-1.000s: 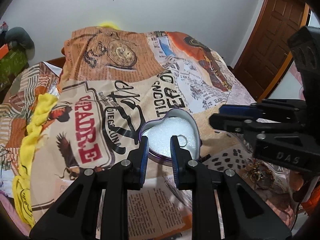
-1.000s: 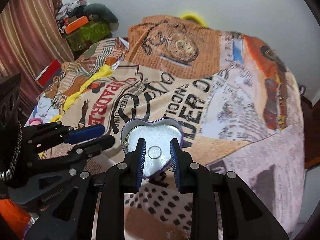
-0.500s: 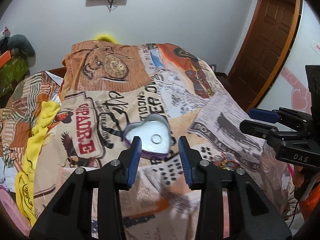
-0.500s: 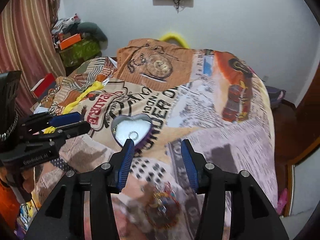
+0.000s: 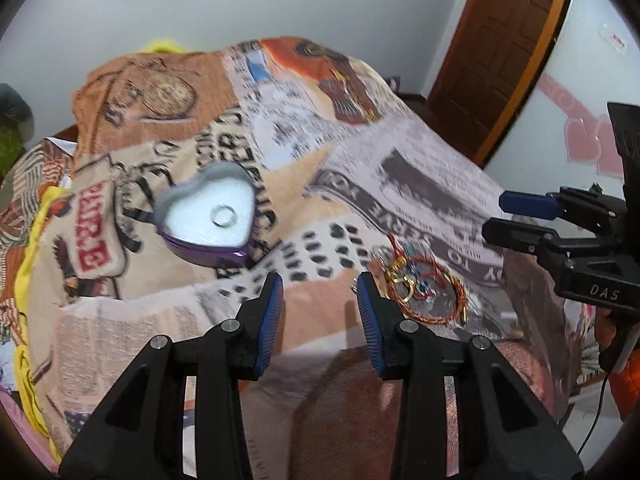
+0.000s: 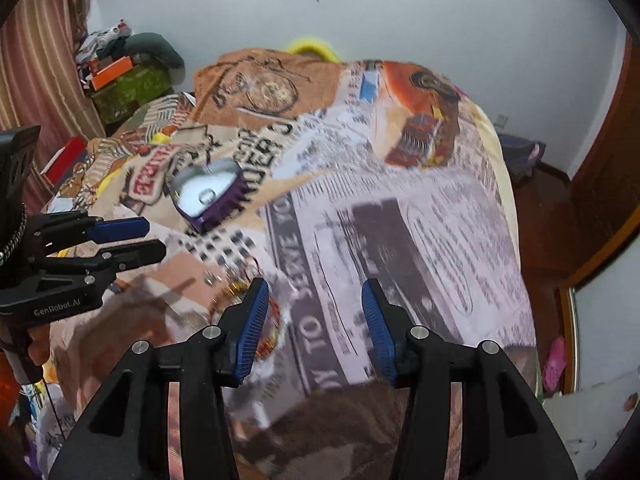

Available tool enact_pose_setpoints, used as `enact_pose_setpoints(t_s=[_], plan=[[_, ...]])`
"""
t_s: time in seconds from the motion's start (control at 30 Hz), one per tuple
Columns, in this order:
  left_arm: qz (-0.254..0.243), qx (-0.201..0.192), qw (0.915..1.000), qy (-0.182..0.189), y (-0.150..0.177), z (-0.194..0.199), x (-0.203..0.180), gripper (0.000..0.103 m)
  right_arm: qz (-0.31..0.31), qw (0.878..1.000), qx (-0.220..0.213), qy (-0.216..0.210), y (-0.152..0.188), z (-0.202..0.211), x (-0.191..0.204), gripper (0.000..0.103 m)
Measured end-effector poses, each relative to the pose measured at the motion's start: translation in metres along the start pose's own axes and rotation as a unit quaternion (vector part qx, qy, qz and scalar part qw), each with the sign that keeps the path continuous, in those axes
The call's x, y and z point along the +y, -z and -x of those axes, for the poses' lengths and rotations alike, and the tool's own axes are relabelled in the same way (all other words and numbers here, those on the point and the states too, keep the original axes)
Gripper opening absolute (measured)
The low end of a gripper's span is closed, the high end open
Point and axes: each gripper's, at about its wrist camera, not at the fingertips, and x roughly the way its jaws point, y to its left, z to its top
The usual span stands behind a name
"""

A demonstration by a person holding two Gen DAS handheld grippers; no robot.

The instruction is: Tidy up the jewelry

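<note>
A purple heart-shaped tin (image 5: 208, 216) sits open on the printed bedspread (image 5: 400, 184), its white lining turned up and a single ring (image 5: 224, 215) lying near the middle of it; in the right wrist view the same tin (image 6: 208, 196) shows tilted on a fold of the cloth, ring (image 6: 206, 196) inside. Nearer the camera and apart from the tin, a tangle of jewelry (image 5: 424, 288) — a red-orange corded loop with gold rings and small blue beads — lies flat on the cloth, and in the right wrist view that jewelry (image 6: 240, 288) is partly hidden behind a finger. Between tin and tangle the bedspread is bare, and it stays bare toward the far edge by the wooden door (image 5: 504, 48); the right side of the bed drops off to the floor. The left gripper (image 5: 319, 300) hangs over bare cloth with its fingers partly apart and nothing between the blue pads, the right-hand pad just beside the jewelry, not clearly touching it. The right gripper (image 6: 315, 312) is likewise partly spread and empty over the newsprint pattern, its left finger standing in front of the tangle. Each gripper shows at the edge of the other's view.
</note>
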Motion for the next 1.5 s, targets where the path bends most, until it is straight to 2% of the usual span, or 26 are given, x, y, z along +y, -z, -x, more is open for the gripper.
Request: enact_pose_setpoints(t_s=[0.13,0.3,0.37,0.6,0.83,1.0,1.07,1.23,1.5], plan=[[-0.015,0.015,0.9997,0.013,0.000,-0.017,-0.011,0.037,-0.007,1.000,0.012,-0.006,0.010,-0.007,-0.008,0.045],[-0.019,0.029,0.9988,0.033,-0.004,-0.036,-0.018,0.022,-0.011,1.000,0.018,-0.014,0.015,-0.013,-0.012,0.045],[-0.016,0.031,0.9986,0.038,-0.005,-0.042,-0.018,0.009,-0.013,1.000,0.019,-0.020,0.016,-0.014,-0.013,0.045],[0.003,0.018,0.9988,0.046,0.003,-0.031,-0.006,0.008,-0.011,0.999,0.014,-0.042,0.011,-0.015,-0.006,0.045],[0.018,-0.001,0.9992,0.035,0.016,-0.006,0.014,0.008,0.026,0.998,0.000,-0.052,0.001,-0.013,0.020,0.045],[0.018,-0.001,0.9995,0.024,0.025,0.000,0.024,0.008,0.045,0.996,0.003,-0.082,-0.006,-0.020,0.044,0.045],[0.019,0.000,0.9995,0.025,0.028,-0.001,0.026,0.008,0.047,0.995,0.011,-0.093,-0.008,-0.027,0.050,0.035],[0.024,0.000,0.9992,0.031,0.031,-0.003,0.028,0.008,0.057,0.993,0.027,-0.096,-0.009,-0.043,0.062,0.023],[0.029,-0.003,0.9989,0.036,0.031,-0.008,0.030,0.008,0.065,0.995,0.044,-0.065,-0.010,-0.057,0.058,0.021]])
